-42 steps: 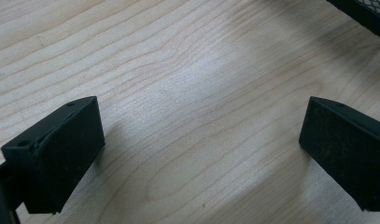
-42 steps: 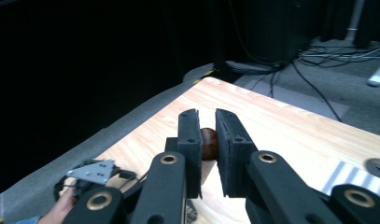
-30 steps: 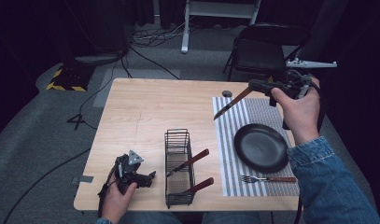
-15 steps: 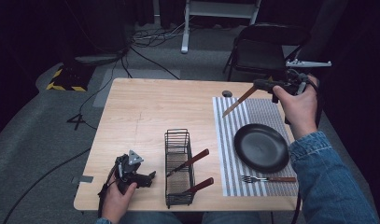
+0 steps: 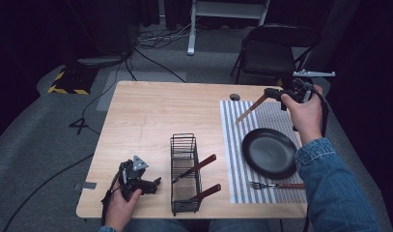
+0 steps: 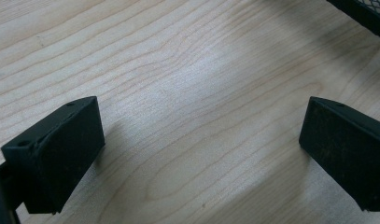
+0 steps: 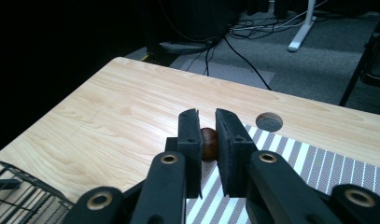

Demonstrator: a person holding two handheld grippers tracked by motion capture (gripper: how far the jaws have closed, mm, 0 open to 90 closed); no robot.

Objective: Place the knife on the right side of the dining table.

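My right gripper [image 5: 270, 94] hovers over the far end of the striped placemat [image 5: 231, 145], shut on the brown handle of a wooden-handled utensil [image 5: 249, 108] that slants down and left. Its rounded brown end [image 7: 208, 143] shows between the jaws of the right gripper [image 7: 207, 122]. My left gripper [image 5: 154, 183] rests on the table near the front left, open, with bare wood between its pads [image 6: 57, 149]. It lies just left of a black wire basket [image 5: 185, 145].
Two wooden-handled utensils [image 5: 198, 166] [image 5: 206, 193] lean out of the basket. A black plate [image 5: 270, 152] and a fork [image 5: 273, 185] lie on the placemat. A round cable hole [image 5: 235, 96] sits at the mat's far corner. A folding chair [image 5: 271, 53] stands behind the table.
My right gripper has carried the utensil a little to the right and farther back over the placemat. The left gripper has stayed still.
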